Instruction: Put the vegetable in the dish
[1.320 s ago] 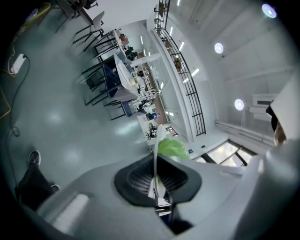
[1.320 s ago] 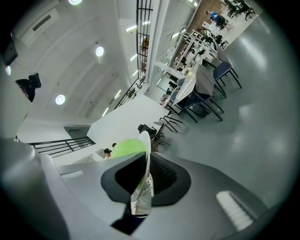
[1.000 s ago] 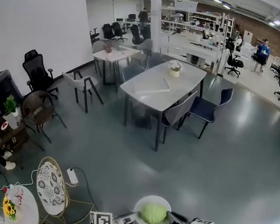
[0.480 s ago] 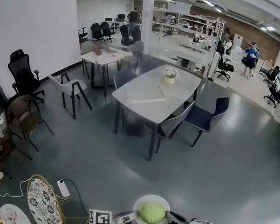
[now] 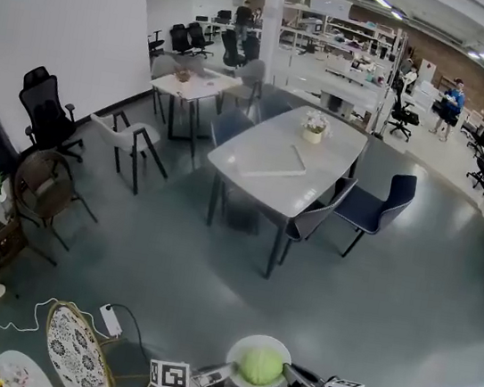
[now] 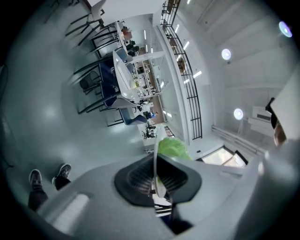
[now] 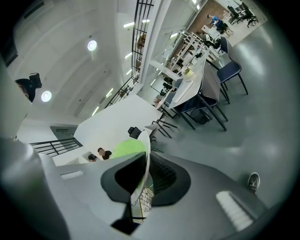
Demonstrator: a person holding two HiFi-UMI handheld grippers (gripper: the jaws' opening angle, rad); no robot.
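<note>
Resting in the middle of the white dish (image 5: 240, 350), the round green vegetable (image 5: 260, 366) lies between the two grippers, just beyond each pair of jaws. The left gripper (image 5: 228, 374) has its jaws clamped on the dish's left rim, and the right gripper (image 5: 289, 373) clamps the right rim. The dish hangs level above the grey floor (image 5: 169, 258), carrying the vegetable.
</note>
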